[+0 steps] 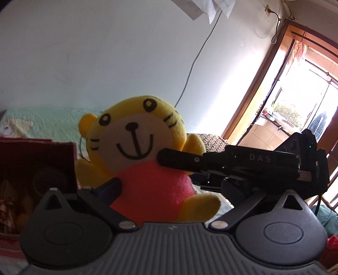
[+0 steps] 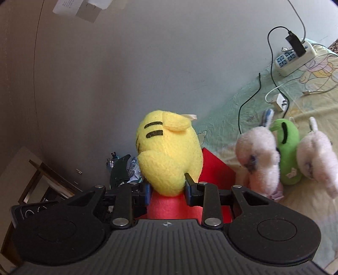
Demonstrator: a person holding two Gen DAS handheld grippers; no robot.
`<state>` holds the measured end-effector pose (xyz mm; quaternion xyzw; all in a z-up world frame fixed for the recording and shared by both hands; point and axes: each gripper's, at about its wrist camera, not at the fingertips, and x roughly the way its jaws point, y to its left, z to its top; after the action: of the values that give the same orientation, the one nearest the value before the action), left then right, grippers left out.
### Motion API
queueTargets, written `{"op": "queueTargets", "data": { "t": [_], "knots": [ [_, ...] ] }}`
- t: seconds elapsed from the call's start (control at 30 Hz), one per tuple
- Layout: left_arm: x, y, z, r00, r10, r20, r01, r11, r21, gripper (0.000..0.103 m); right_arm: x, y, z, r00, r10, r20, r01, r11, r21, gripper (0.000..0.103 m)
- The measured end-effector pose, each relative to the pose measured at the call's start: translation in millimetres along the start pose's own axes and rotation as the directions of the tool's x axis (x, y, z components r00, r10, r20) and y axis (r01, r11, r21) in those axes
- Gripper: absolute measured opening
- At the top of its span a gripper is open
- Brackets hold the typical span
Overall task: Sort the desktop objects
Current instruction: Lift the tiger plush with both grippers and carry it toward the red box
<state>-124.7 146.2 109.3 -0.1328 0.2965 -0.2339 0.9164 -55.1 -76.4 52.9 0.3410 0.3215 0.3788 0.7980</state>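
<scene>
wall: pale painted wall (image 1: 105,52) running behind everything, thin dark cable (image 1: 196,55) hanging down it
papers: white printed sheets (image 1: 198,6) hanging at the top
outlet: small white wall socket (image 1: 268,10) sitting high near the window
window: brown wooden-framed window (image 1: 274,69) letting in glare
cover: pale green quilted sheet (image 2: 232,105) lying over the surface
power strip: white multi-socket power strip (image 2: 295,57) lying on the cover, black plug (image 2: 294,43) sitting in it
charger: white square charger block (image 2: 280,102) lying near the strip
</scene>
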Motion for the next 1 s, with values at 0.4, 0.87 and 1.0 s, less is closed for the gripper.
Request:
{"op": "queueTargets", "data": {
  "t": [0.4, 0.87, 1.0],
  "knots": [
    [15, 93, 11, 0.994, 0.048, -0.098, -0.046, 0.999, 0.023, 0.101, 83, 56, -38, 0.962, -0.265, 0.067, 0.270, 0.961, -0.069, 0.032],
    [15, 172, -1, 0.992, -0.012, -0.128, 0.016, 1.000, 0.026, 0.101, 140, 72, -57, 0.859, -0.506, 0.076, 0.512, 0.851, -0.118, 0.032],
    [24, 183, -4, 0.988, -0.035, -0.150, 0.036, 0.999, 0.006, 0.101, 152, 83, -65, 0.820, -0.565, 0.092, 0.571, 0.795, -0.205, 0.032]
  ]
}}
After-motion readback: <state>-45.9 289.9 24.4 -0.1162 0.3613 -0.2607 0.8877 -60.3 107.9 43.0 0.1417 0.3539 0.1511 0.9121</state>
